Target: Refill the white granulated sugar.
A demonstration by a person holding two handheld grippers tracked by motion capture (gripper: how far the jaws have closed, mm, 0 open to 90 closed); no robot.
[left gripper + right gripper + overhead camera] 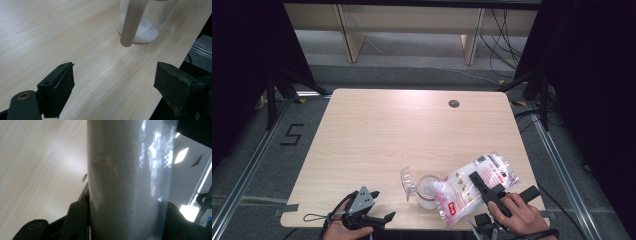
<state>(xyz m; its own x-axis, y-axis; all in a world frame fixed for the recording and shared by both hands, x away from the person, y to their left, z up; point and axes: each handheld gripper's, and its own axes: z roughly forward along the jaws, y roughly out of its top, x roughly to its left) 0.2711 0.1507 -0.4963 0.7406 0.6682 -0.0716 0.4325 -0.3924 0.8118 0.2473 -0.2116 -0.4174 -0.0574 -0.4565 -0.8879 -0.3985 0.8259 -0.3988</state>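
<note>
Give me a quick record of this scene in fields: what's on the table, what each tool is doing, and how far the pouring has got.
surface: wooden table
jar: clear jar, near the front edge, lid hinged open
jar contents: some white powder at the bottom
bag: plastic bag of white powder, tilted, its low end at the jar mouth
right tool: shut on the bag
left tool: open, holds nothing, at the front edge left of the jar

table (377,135): light wood | floor (257,170): grey carpet | shelving (412,20): beige, behind
</note>
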